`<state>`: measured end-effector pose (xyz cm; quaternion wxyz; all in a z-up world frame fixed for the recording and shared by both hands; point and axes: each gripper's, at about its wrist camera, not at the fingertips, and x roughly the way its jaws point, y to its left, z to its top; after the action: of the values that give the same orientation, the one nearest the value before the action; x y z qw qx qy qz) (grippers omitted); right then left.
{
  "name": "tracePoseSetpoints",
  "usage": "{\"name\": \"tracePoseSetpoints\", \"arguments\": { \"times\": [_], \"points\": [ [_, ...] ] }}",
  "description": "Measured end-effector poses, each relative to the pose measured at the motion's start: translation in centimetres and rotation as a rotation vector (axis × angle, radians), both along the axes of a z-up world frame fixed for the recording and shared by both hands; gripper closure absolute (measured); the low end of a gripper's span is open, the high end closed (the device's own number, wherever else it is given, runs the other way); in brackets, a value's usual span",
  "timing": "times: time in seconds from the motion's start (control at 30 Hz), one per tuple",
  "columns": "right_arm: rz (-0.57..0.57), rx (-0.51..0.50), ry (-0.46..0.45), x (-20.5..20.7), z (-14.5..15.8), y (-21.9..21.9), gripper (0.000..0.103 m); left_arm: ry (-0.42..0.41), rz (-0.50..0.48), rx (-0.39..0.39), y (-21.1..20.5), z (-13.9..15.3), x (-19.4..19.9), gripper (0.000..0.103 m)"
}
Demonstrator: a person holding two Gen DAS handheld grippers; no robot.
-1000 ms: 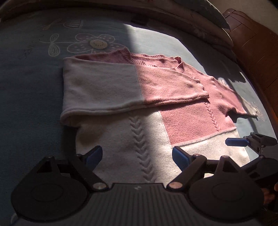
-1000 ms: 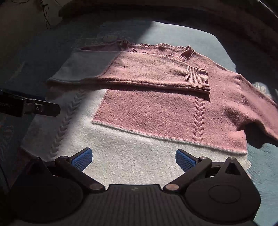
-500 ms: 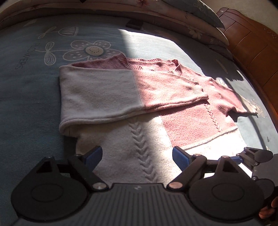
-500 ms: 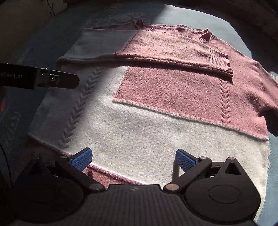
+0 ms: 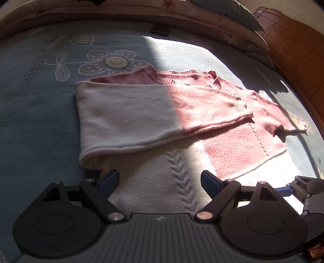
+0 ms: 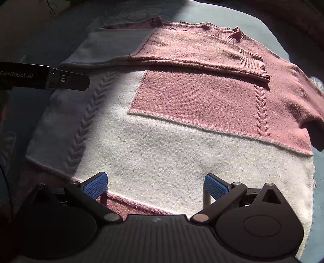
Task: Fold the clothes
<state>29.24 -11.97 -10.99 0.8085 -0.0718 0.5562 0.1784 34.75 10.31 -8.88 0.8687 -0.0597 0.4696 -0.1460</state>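
Observation:
A pink and cream knit sweater [image 5: 182,121] [image 6: 182,131] lies flat on a blue bedspread [image 5: 36,121], one sleeve [image 5: 141,113] folded across the chest, the other sleeve [image 5: 287,121] stretched out to the right. My left gripper [image 5: 160,179] is open, hovering over the cream lower body near the cable pattern. My right gripper [image 6: 155,185] is open over the cream hem band [image 6: 129,200], with the pink inner hem showing beneath its fingers. In the left wrist view the right gripper [image 5: 297,188] shows at lower right; in the right wrist view the left gripper [image 6: 60,79] shows as a dark bar at left.
The bedspread carries a printed flower [image 5: 113,60] behind the sweater. Pillows [image 5: 222,18] line the far edge, and a wooden headboard [image 5: 293,46] stands at right. A dark small object [image 5: 160,30] lies near the pillows. Sunlight falls across the sweater's middle.
Both grippers have drawn back toward the sweater's hem, still open. The right gripper now sits over the hem edge, with the pink underside showing. The sweater itself has not moved.

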Motion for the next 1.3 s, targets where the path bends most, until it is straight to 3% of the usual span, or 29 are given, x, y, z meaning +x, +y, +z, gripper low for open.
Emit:
{"name": "tracePoseSetpoints", "arguments": {
  "times": [0.07, 0.2, 0.27, 0.33, 0.5, 0.6, 0.67, 0.8, 0.97, 1.13, 1.3],
  "points": [
    [0.0, -0.016, -0.003, -0.1, -0.1, 0.3, 0.0, 0.002, 0.004, -0.011, -0.1, -0.3, 0.4, 0.016],
    [0.007, -0.039, -0.005, -0.3, -0.2, 0.7, 0.0, 0.013, 0.114, 0.0, 1.0, -1.7, 2.1, 0.016],
    [0.011, -0.04, -0.003, -0.3, -0.2, 0.7, 0.0, 0.02, 0.147, -0.047, 2.0, -1.8, 2.2, 0.016],
    [0.013, -0.043, -0.004, -0.3, -0.2, 0.7, 0.0, 0.027, 0.152, -0.047, 2.1, -1.4, 1.9, 0.016],
    [0.004, -0.052, -0.009, -0.3, -0.3, 0.9, 0.0, 0.018, 0.038, -0.035, 0.8, 0.1, -0.2, 0.016],
    [0.005, -0.059, -0.009, -0.4, -0.4, 1.0, 0.0, 0.073, -0.001, -0.033, 0.3, -0.8, -0.8, 0.016],
    [0.007, -0.058, -0.006, -0.3, -0.4, 1.0, 0.0, 0.092, 0.007, 0.009, 0.4, -1.5, -1.3, 0.016],
    [0.009, -0.058, -0.012, -0.5, -0.4, 1.0, 0.0, 0.058, 0.052, 0.075, 1.0, -0.3, -2.1, 0.016],
    [0.007, -0.072, -0.021, -0.6, -0.4, 1.3, 0.0, 0.062, -0.022, -0.046, 0.4, 1.0, -2.8, 0.016],
    [0.02, -0.072, -0.005, -0.9, 0.0, 0.8, 0.0, 0.156, -0.104, -0.006, -1.3, -1.1, -4.0, 0.016],
    [0.017, -0.092, 0.028, -2.5, 0.1, 0.3, 0.0, 0.135, -0.131, 0.023, -1.8, -0.3, -4.8, 0.016]
  ]
}}
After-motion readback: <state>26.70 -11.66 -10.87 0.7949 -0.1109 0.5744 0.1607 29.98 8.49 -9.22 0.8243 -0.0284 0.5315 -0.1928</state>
